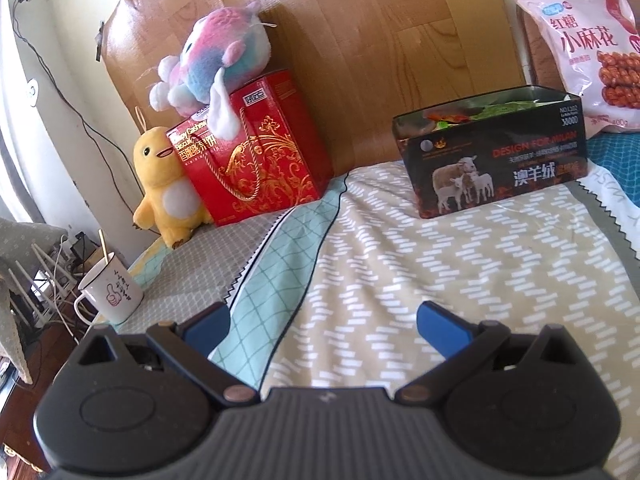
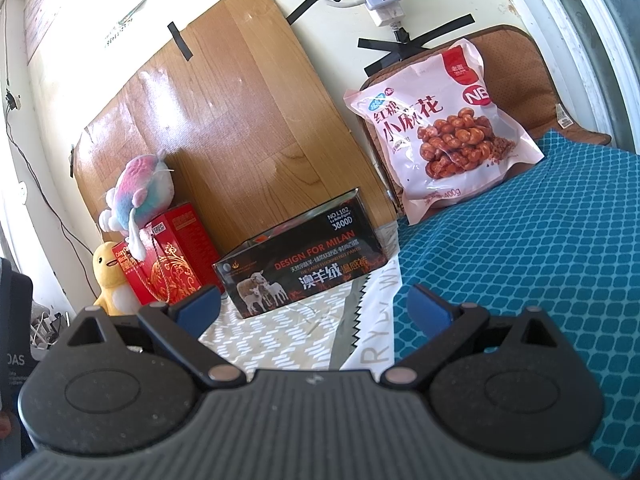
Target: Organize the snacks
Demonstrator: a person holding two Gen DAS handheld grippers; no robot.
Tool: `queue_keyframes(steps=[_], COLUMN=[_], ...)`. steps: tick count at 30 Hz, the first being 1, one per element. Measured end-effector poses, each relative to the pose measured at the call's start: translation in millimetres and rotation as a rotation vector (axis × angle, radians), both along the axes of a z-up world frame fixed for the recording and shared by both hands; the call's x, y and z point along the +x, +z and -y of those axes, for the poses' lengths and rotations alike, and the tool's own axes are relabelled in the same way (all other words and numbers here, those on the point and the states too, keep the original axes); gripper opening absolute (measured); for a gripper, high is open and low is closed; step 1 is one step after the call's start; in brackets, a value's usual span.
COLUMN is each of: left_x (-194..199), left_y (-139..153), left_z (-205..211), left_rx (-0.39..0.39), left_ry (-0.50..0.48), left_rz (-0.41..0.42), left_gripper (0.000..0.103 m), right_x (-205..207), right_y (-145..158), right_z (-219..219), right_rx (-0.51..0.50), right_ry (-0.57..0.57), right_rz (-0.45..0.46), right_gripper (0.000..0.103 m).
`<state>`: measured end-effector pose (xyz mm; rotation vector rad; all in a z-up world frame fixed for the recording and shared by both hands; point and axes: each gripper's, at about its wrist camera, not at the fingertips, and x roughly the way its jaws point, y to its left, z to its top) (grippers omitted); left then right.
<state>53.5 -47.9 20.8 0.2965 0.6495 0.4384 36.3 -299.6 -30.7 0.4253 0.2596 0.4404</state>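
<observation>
Tongs (image 1: 324,326) (image 2: 316,308) on both our hands gape empty, so next we reach for the pink snack bag (image 2: 440,120) toward the tin (image 2: 300,256).

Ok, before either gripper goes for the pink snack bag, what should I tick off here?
1. Left gripper open and empty: ok.
2. Right gripper open and empty: ok.
3. Tin lid off, top open: ok.
4. Room left in tin: cannot tell; packets already show inside.
5. Snack bag free of other things, leaning on the brown cushion: ok.
6. Bag sealed: cannot tell.
</observation>
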Motion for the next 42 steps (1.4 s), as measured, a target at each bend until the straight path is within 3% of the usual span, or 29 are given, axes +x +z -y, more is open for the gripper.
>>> queue_keyframes(steps=[42], left_x=[-2.4], left_y=[-4.2], left_z=[4.8], left_rx=[-0.081], left_ry=[-0.078], left_rz=[-0.089], left_gripper=[0.103], right_x=[-0.1], right_y=[0.0], right_z=[0.6], right_rx=[0.003], right_ry=[-0.003], right_rz=[0.001], right_gripper=[0.101])
